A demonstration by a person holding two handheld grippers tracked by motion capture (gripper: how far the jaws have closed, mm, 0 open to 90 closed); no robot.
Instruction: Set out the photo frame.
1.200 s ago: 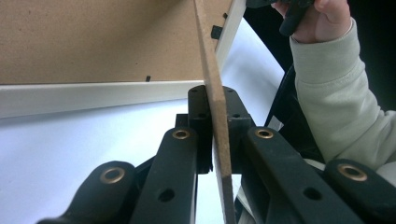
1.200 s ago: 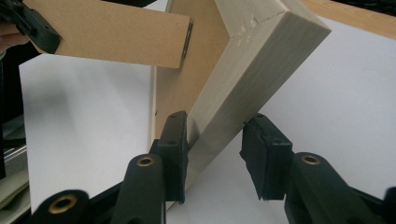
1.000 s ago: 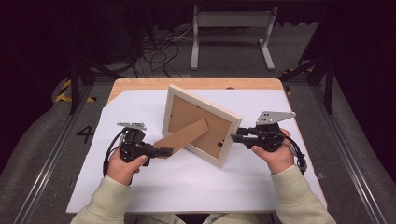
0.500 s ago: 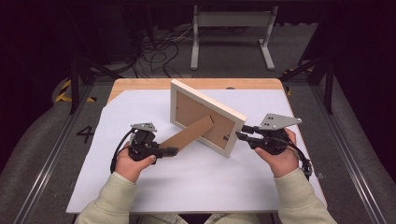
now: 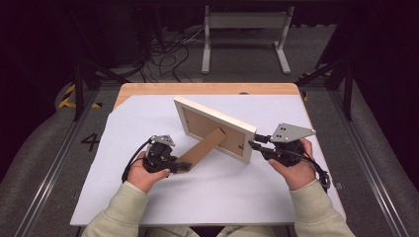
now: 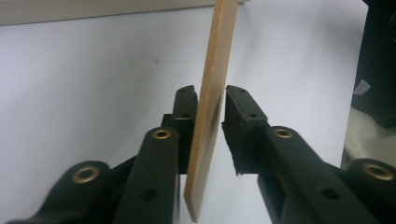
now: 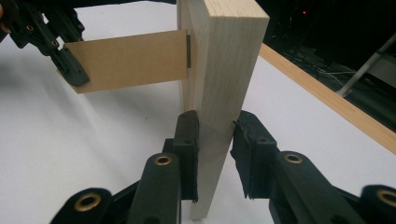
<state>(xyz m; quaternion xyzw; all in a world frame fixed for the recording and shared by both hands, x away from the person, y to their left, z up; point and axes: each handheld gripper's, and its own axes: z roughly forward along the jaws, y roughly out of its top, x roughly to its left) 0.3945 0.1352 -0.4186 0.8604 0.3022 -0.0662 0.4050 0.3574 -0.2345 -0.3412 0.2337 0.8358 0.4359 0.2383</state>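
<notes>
A light wooden picture frame [image 5: 212, 129] stands upright on the white table cover [image 5: 148, 123], its back towards me. Its brown cardboard stand [image 5: 202, 148] juts out to the lower left. My left gripper [image 5: 184, 167] is at the stand's tip. Its jaws have just been opening, so the stand [image 6: 212, 93] leans on one pad with a gap to the other. My right gripper [image 5: 253, 143] holds the frame's right end. Its jaws have just been closing, and both pads now press on the wooden edge [image 7: 224, 60]. The left gripper [image 7: 70, 70] also appears by the stand [image 7: 130, 58].
The white cover lies on a wooden table whose far edge [image 5: 207, 89] shows behind the frame. On the floor beyond stand a metal rack [image 5: 244, 29] and loose cables [image 5: 168, 49]. Bare cover lies in front of the frame and to its left.
My left hand has moved right and down with the stand's tip, and its jaws now stand apart around it. The frame sits lower, closer to upright. The right hand has hardly moved.
</notes>
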